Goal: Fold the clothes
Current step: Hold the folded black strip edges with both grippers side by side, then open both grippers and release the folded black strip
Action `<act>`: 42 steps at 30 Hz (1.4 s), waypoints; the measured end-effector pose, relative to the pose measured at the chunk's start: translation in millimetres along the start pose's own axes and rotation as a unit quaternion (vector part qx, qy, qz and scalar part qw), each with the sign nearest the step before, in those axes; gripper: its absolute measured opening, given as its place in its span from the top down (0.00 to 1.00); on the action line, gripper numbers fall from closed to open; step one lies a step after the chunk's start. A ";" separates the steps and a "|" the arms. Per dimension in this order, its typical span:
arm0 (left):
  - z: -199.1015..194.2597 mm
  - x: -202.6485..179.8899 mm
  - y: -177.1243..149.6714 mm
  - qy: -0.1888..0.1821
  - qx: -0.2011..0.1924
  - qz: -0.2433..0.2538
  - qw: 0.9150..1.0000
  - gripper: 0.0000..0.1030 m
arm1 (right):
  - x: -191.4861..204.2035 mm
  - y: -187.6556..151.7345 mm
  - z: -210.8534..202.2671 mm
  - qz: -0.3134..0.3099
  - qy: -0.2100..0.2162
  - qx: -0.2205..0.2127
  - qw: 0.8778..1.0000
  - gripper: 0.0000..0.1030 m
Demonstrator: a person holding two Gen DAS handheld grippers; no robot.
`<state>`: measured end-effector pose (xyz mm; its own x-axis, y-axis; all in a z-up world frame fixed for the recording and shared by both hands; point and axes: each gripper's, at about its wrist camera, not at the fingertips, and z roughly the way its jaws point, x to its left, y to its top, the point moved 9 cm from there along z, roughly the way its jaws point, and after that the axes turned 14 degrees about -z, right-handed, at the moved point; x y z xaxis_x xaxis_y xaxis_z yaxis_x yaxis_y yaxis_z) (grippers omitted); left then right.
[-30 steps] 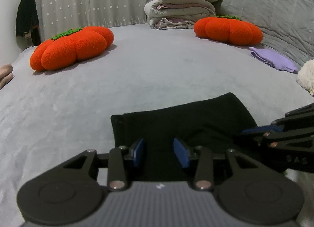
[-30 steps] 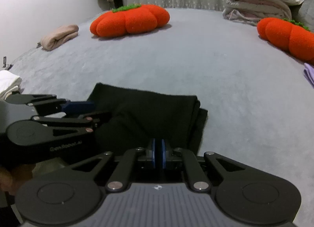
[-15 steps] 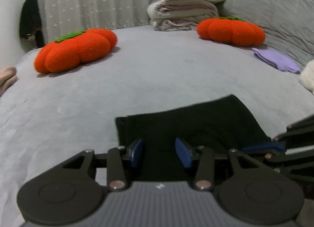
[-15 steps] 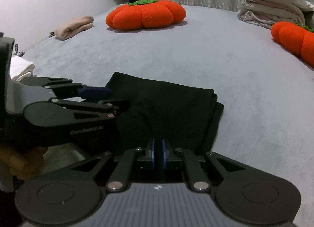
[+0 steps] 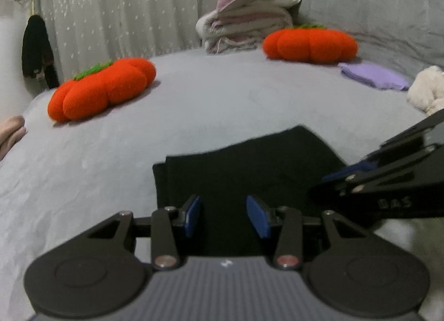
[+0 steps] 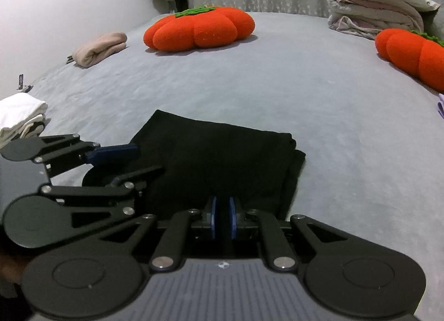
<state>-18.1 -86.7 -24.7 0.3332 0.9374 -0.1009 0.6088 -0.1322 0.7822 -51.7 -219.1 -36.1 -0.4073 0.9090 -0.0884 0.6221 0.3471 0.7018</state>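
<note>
A black garment [image 5: 249, 165] lies folded into a rectangle on the grey bed [image 5: 222, 99]. My left gripper [image 5: 225, 217] hovers at its near edge, blue pads [image 5: 193, 215] apart with black cloth showing between them, not pressing on it. The right wrist view shows the black garment [image 6: 222, 160] again, with the left gripper [image 6: 130, 161] at its left side. My right gripper [image 6: 222, 221] sits at the near right edge, its pads almost together with dark cloth in the thin gap. It also appears as the right gripper [image 5: 347, 175] at the cloth's right side.
Two orange pumpkin cushions [image 5: 102, 89] [image 5: 309, 45] lie farther back. A pile of bedding with a pink pillow [image 5: 249, 24] stands at the back. Folded purple cloth [image 5: 371, 75], a white fluffy item [image 5: 427, 90], a beige roll [image 6: 100, 49] and white folded clothes [image 6: 19, 115] ring the bed.
The left gripper has shifted a little sideways along the garment's near edge. The garment stays flat and both grippers' jaws look the same.
</note>
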 end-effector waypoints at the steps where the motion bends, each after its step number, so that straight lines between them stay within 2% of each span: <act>1: 0.4 2.3 1.2 0.000 0.002 -0.006 1.000 0.61 | -0.5 -0.1 0.2 0.000 0.001 0.001 1.000 0.90; 5: -1.0 12.4 7.2 0.000 0.001 -0.025 1.000 0.59 | -4.9 1.0 -2.5 0.008 0.004 -0.004 1.000 0.89; 7: -1.5 22.9 8.9 0.006 0.006 -0.044 0.999 0.58 | -13.4 0.5 -7.8 0.017 -0.006 -0.007 1.000 0.83; 9: -1.4 36.2 9.9 0.017 0.015 -0.068 0.997 0.55 | -27.7 -2.9 -11.5 0.032 -0.029 0.000 0.999 0.73; 11: -2.2 51.1 10.1 0.030 0.023 -0.093 0.995 0.54 | -45.0 -9.8 -13.5 0.054 -0.054 0.016 0.997 0.68; 15: -11.2 72.4 14.9 0.034 0.019 -0.127 0.991 0.55 | -70.7 -19.2 -22.1 0.103 -0.072 0.023 0.992 0.68; 17: -16.7 82.1 15.2 0.032 0.019 -0.144 0.989 0.55 | -72.6 -19.8 -27.0 0.129 -0.046 0.014 0.990 0.65; 19: -18.3 89.9 14.6 0.031 0.024 -0.164 0.986 0.55 | -70.1 -22.2 -28.3 0.172 0.004 0.005 0.985 0.59; 21: -20.5 97.7 13.3 0.029 0.029 -0.184 0.982 0.55 | -68.4 -27.2 -28.3 0.228 0.063 0.000 0.972 0.55; 24: -24.9 103.4 10.8 0.018 0.032 -0.205 0.978 0.55 | -74.3 -32.6 -31.0 0.280 0.097 -0.010 0.955 0.52; 27: -28.0 107.1 6.9 0.003 0.040 -0.228 0.973 0.54 | -77.4 -36.0 -30.4 0.305 0.091 -0.009 0.948 0.45; 30: -27.9 106.0 -1.6 -0.022 0.061 -0.255 0.965 0.54 | -73.6 -41.5 -25.5 0.337 0.117 -0.001 0.934 0.45; 32: -28.0 105.2 -7.1 -0.038 0.075 -0.274 0.958 0.54 | -68.5 -40.6 -22.5 0.339 0.128 0.001 0.932 0.44; 35: -27.1 104.2 -14.3 -0.063 0.096 -0.305 0.945 0.54 | -61.8 -41.2 -20.8 0.327 0.125 0.010 0.937 0.44; 39: -22.2 100.6 -16.8 -0.058 0.096 -0.298 0.948 0.52 | -58.3 -44.3 -18.8 0.332 0.122 0.014 0.935 0.44; 42: -22.4 93.2 -17.7 -0.045 0.089 -0.270 0.958 0.52 | -55.8 -46.2 -18.1 0.336 0.121 0.015 0.934 0.43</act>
<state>-13.9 10.2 -34.2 -0.0084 0.8545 -0.5193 0.8202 0.3030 0.4853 -69.8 -290.0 -50.8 -0.0545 0.8460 0.5303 0.8083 -0.2745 0.5209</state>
